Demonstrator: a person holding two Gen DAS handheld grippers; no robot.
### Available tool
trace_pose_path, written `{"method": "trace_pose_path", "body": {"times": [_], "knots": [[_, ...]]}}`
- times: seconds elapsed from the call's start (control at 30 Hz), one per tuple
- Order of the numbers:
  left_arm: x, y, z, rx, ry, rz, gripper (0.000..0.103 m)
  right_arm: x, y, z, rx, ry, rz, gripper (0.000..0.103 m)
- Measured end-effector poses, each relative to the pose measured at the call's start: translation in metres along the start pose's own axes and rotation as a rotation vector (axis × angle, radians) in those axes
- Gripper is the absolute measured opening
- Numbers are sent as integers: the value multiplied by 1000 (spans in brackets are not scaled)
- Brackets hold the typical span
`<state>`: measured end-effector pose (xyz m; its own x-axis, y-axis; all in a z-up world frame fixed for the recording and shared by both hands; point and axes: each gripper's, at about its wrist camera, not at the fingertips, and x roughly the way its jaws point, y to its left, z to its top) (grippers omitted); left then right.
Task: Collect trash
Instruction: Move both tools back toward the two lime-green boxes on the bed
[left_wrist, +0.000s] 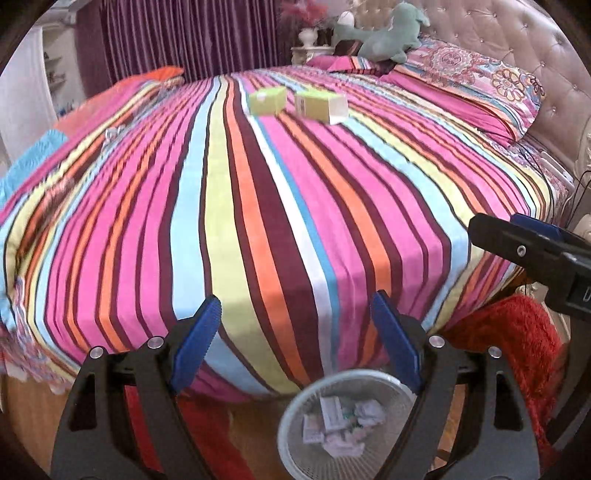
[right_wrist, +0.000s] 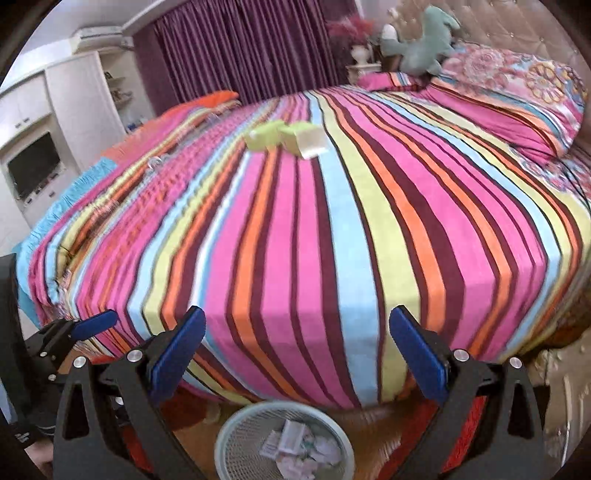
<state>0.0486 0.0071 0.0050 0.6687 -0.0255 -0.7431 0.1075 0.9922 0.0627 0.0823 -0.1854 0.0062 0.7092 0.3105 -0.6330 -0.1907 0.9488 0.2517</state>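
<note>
Two yellow-green cardboard boxes lie side by side far out on the striped bed: one (left_wrist: 266, 100) on the left and one (left_wrist: 320, 105) on the right, seen also in the right wrist view (right_wrist: 263, 136) (right_wrist: 306, 141). A white mesh wastebasket (left_wrist: 347, 424) (right_wrist: 284, 443) with crumpled paper and small cartons stands on the floor at the bed's near edge. My left gripper (left_wrist: 295, 332) is open and empty above the basket. My right gripper (right_wrist: 297, 347) is open and empty too; it shows at the right of the left wrist view (left_wrist: 524, 243).
The striped bed (right_wrist: 332, 240) fills both views. Patterned pillows (left_wrist: 480, 81) and a green plush toy (left_wrist: 384, 37) lie at the headboard. A red rug (left_wrist: 517, 343) covers the floor at right. White cabinets with a TV (right_wrist: 33, 166) stand at left. A small clear item (left_wrist: 114, 131) lies near the bed's left side.
</note>
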Motion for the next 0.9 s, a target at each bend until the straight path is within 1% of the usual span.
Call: {"method": "trace_pose_path", "body": {"times": [0.07, 0.17, 0.23, 0.33, 0.53, 0.73, 0.9], "knots": [[0, 2, 9, 3, -18, 0, 81, 2, 2, 10, -23, -23, 13, 95], [3, 11, 23, -9, -28, -11, 81, 3, 8, 20, -56, -23, 17, 95], [7, 16, 32, -23, -35, -12, 81, 10, 8, 34, -82, -15, 25, 95], [13, 23, 41, -38, -38, -20, 81, 11, 8, 45, -101, -21, 25, 95], [38, 36, 68, -46, -30, 2, 81, 32, 3, 66, -104, -13, 17, 95], [67, 49, 93, -57, -25, 21, 81, 56, -6, 81, -133, 9, -23, 95], [91, 59, 110, -75, -9, 30, 81, 72, -16, 91, -133, 24, -14, 95]]}}
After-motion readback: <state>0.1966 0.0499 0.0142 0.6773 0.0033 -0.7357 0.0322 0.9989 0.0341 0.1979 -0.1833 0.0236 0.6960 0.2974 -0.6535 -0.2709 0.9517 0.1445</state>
